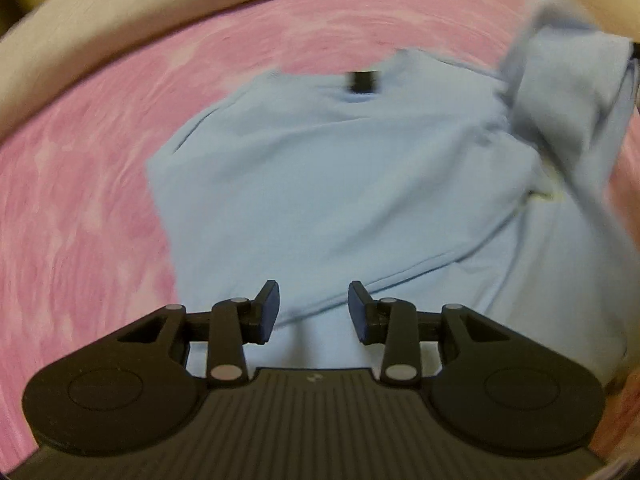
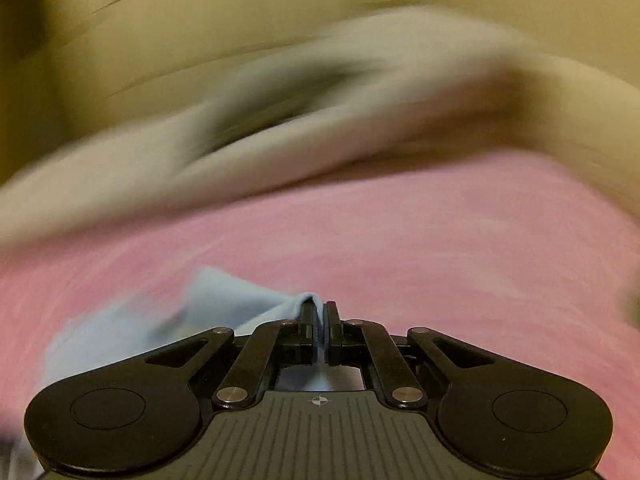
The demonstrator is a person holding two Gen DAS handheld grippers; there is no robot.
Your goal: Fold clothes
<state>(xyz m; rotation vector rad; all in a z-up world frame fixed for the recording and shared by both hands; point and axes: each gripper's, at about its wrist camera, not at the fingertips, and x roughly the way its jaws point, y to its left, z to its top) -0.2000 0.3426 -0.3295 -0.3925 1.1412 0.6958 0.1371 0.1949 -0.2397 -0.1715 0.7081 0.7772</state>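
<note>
A light blue T-shirt (image 1: 340,184) lies spread on a pink bed sheet (image 1: 80,208), with a dark label at its collar (image 1: 362,82). My left gripper (image 1: 313,308) is open and empty just above the shirt's near part. My right gripper (image 2: 320,316) is shut on a fold of the blue shirt (image 2: 240,304), which trails off to the left. In the left wrist view that part of the shirt (image 1: 568,92) is lifted at the upper right. Both views are blurred by motion.
The pink sheet (image 2: 440,248) covers the bed around the shirt. A beige blanket or pillow (image 2: 280,128) lies along the far edge; it also shows in the left wrist view (image 1: 100,32). A tan wall (image 2: 320,8) stands behind.
</note>
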